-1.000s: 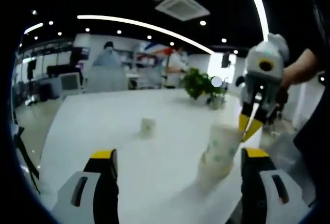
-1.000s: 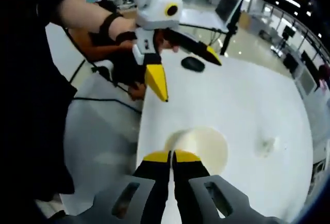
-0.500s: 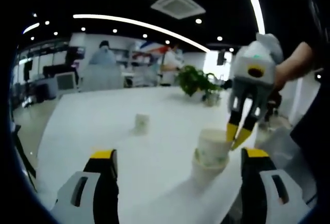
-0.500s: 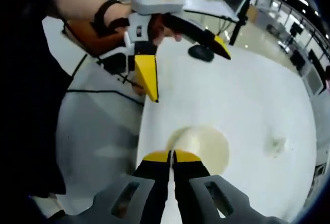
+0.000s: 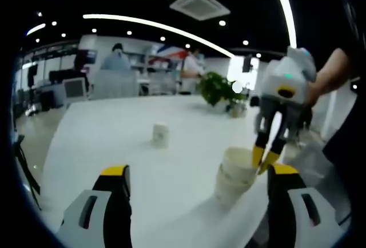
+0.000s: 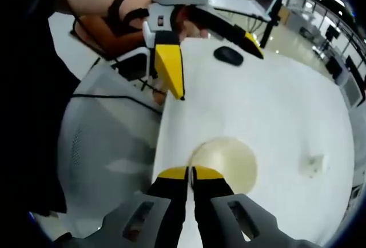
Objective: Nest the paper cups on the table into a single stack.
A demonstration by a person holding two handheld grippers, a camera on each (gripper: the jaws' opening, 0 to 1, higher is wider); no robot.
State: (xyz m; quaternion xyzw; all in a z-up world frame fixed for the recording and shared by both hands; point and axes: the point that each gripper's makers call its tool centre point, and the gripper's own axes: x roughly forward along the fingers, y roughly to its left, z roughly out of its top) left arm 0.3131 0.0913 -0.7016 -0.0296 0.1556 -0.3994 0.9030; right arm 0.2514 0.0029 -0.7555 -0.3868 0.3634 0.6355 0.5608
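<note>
Pinching the rim of the top cup with my right hand-held gripper, I have it seated in the stack near the edge of the surface. In the right gripper view my yellow tips are clenched together on the near rim, and I look straight down into the cup's pale open mouth. I hold at the rim because that leaves the cup's body free to slide into the one beneath it.

In the left gripper view the right hand-held gripper hangs over the stack from above, its tips at the rim; the stack reads as a few cups nested, though I cannot count them for sure. My left hand-held gripper is released, jaws spread wide, low over the surface and just beside the stack, with nothing between them. I judge it waits there to steady the stack or to reach for the next cup.

One lone cup stands upright farther out on the surface, well apart from the stack, so the task isn't finished. A potted plant sits at the far edge, and a dark mouse lies on the surface beyond my left hand-held gripper in the right gripper view.

My next move, I think, is letting go of this rim and fetching the lone cup.
</note>
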